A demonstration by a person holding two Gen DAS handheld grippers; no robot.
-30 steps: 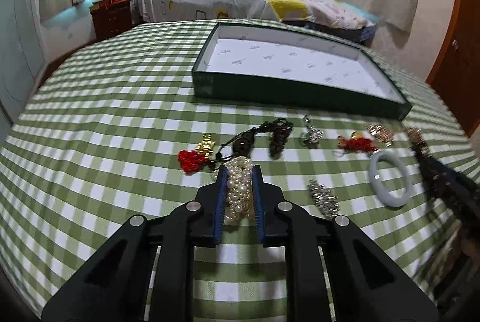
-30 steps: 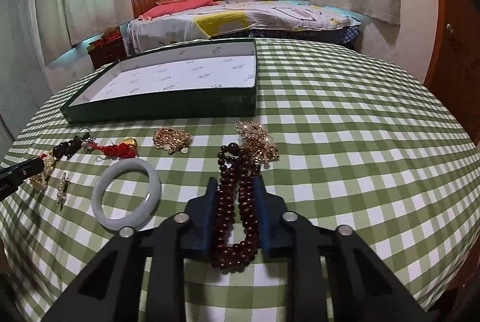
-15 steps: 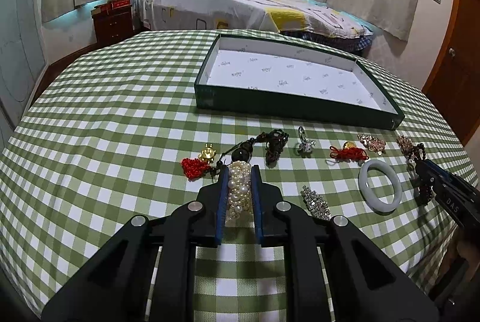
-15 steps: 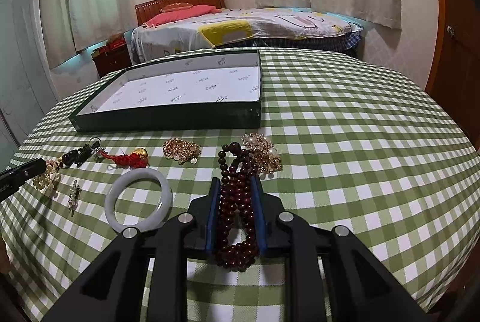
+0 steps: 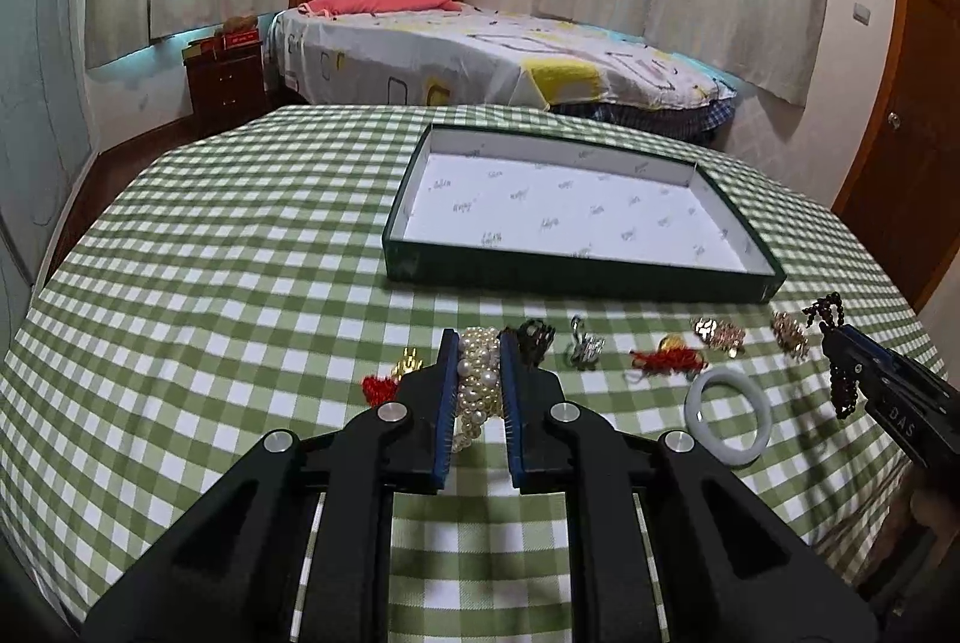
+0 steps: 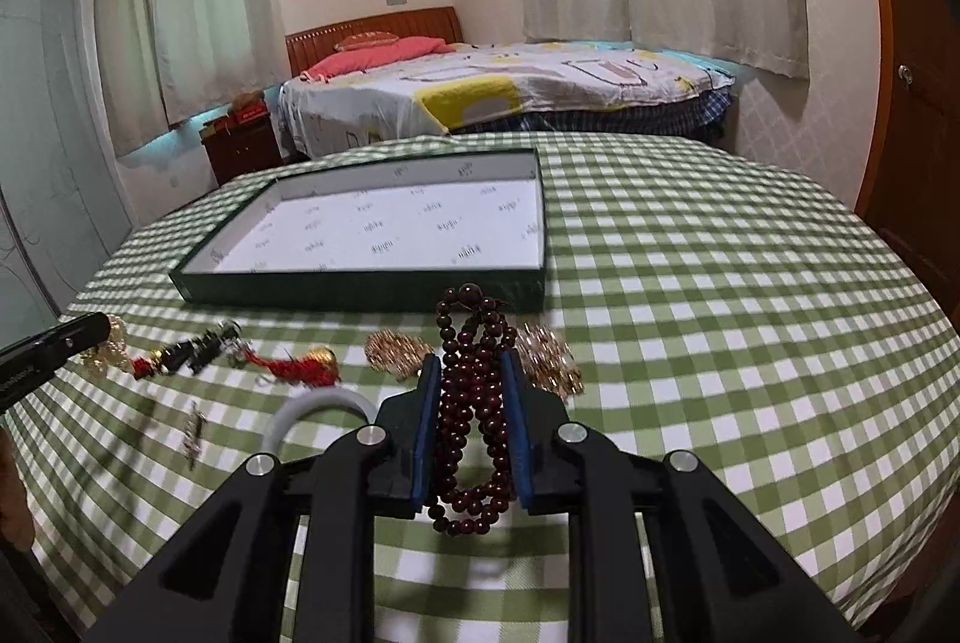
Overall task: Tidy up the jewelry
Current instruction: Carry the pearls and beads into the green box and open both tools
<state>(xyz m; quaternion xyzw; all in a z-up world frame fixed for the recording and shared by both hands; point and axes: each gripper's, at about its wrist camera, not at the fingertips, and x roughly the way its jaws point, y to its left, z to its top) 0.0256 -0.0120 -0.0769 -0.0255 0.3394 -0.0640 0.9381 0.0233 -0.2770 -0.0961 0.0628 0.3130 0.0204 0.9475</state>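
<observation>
Left gripper [image 5: 474,343] low in centre frame, blue-padded fingers [image 5: 445,403] clamped on a pearl bracelet [image 5: 478,385], tilted downward. Right gripper [image 6: 471,364] likewise low centre, fingers [image 6: 427,421] pinching dark red beads [image 6: 474,403], which dangle below the pads.

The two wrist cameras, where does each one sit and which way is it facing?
Left wrist: rides the left gripper, tilted down across the checked table toward the green tray; its own fingers clamp a pearl bracelet; the right gripper shows at the right edge.
Right wrist: rides the right gripper, facing likewise; fingers clamp dark red beads; the left gripper shows at the left edge.
Shared: tray, white bangle, bed.
</observation>
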